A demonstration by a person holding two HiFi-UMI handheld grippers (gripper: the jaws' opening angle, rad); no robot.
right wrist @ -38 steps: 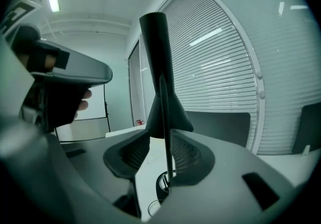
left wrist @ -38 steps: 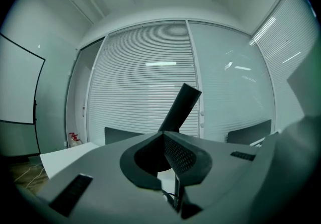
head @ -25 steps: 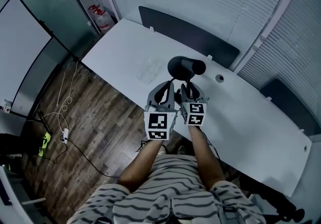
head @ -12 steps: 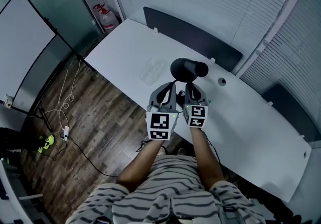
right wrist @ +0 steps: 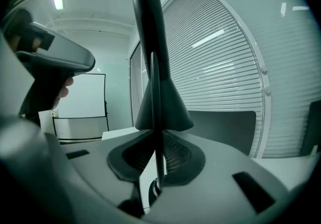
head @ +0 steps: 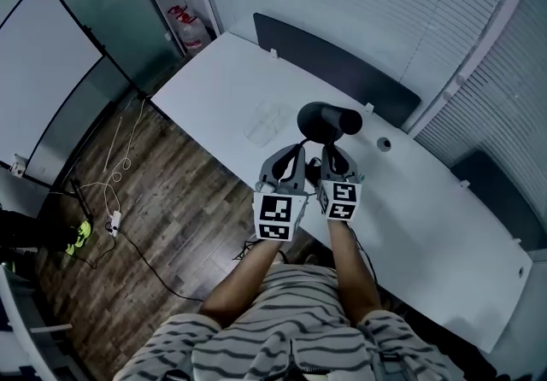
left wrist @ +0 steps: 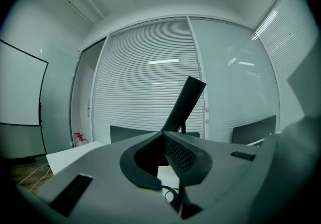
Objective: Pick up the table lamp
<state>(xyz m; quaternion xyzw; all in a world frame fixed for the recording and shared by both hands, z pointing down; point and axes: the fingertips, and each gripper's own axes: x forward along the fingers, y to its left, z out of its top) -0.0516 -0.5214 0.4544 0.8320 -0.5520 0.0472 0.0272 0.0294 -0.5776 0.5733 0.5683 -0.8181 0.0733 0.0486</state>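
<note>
The black table lamp [head: 329, 119] stands on the white table [head: 222, 89], just beyond both grippers. My right gripper [head: 333, 157] has the lamp's thin stem [right wrist: 157, 168] between its pads, which press on it as the jaws finish closing. In the right gripper view the lamp's cone and tube [right wrist: 153, 67] rise straight above the right gripper [right wrist: 156, 135]. My left gripper [head: 291, 161] sits beside it on the left, shut with nothing between its tips. In the left gripper view the lamp [left wrist: 186, 102] slants up behind the left gripper [left wrist: 163, 136].
A dark partition panel [head: 333, 59] runs along the table's far edge. A clear flat item [head: 267, 121] lies left of the lamp, and a round cable hole [head: 384, 144] lies to its right. A whiteboard [head: 43, 72] and floor cables [head: 111, 191] are at the left.
The right gripper's jaws have drawn in around the lamp's stem. Both hands stay where they were, and the head view has shifted slightly.
</note>
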